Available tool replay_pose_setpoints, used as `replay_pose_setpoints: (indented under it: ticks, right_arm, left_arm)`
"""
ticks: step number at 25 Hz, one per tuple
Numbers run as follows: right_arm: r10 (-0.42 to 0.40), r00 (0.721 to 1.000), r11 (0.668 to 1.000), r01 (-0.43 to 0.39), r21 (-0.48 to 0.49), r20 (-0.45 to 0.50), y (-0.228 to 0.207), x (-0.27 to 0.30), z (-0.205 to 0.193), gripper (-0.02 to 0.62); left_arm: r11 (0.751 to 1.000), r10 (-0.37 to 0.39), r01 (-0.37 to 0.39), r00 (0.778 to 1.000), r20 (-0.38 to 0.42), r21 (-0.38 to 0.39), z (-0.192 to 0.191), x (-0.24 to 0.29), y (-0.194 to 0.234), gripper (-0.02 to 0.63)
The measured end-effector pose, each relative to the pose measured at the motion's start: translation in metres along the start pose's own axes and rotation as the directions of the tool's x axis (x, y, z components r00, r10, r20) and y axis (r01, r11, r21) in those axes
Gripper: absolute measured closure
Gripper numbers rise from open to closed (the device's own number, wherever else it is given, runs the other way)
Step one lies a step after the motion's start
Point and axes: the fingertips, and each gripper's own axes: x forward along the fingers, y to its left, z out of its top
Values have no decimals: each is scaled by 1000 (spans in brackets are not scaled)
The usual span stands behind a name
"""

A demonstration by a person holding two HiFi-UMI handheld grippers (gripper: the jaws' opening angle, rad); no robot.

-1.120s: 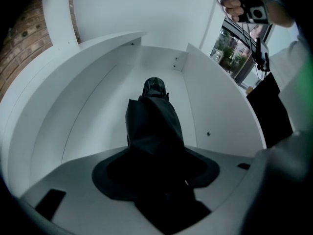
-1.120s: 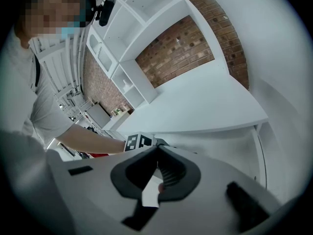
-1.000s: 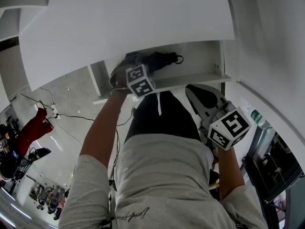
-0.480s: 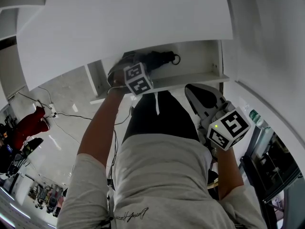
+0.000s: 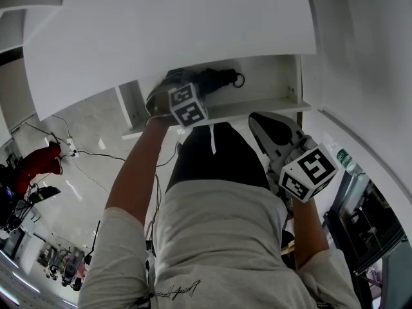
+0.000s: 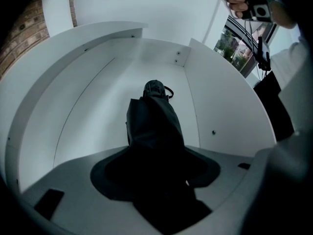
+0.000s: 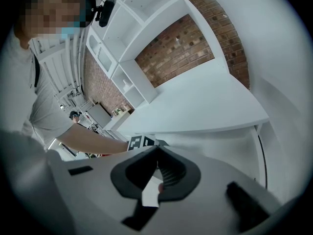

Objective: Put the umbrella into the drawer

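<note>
Little has shifted since a second ago: both hands stay where they were, while the left gripper (image 5: 168,87) has just been spreading its jaws a touch wider, and out on the floor a figure in red (image 5: 38,163) has drifted slightly leftward. Those left jaws point steeply down into the open white drawer (image 6: 222,116) and stand wide apart around the folded black fabric umbrella (image 6: 154,124), which fills the gap between them; dark on dark, no pinch shows. The umbrella lies on the drawer's floor, running along its length, its rounded end with the small strap loop toward the far corner, near the right side wall but clear of it. From the head view that end peeks out below the edge of the white cabinet top (image 5: 174,24). The right gripper (image 7: 157,150) hangs in front of the drawer's right front corner, well apart from the umbrella, its jaws pressed together at the tips with nothing between them. A brick wall (image 7: 176,45) rises behind the cabinet.
</note>
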Motion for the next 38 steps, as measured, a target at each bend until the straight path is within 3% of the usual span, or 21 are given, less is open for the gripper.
replay_pose_setpoints:
  ticks: [17, 38]
  right_arm:
    - [16, 1000, 1000, -16, 3, -3, 3, 3, -1, 568]
    - [34, 999, 999, -33, -18, 7, 16, 4, 2, 568]
  left_arm:
    - [1000, -23, 23, 1000, -18, -15, 0, 1, 0, 305]
    - [1000, 14, -15, 1000, -11, -19, 1, -19, 3, 291]
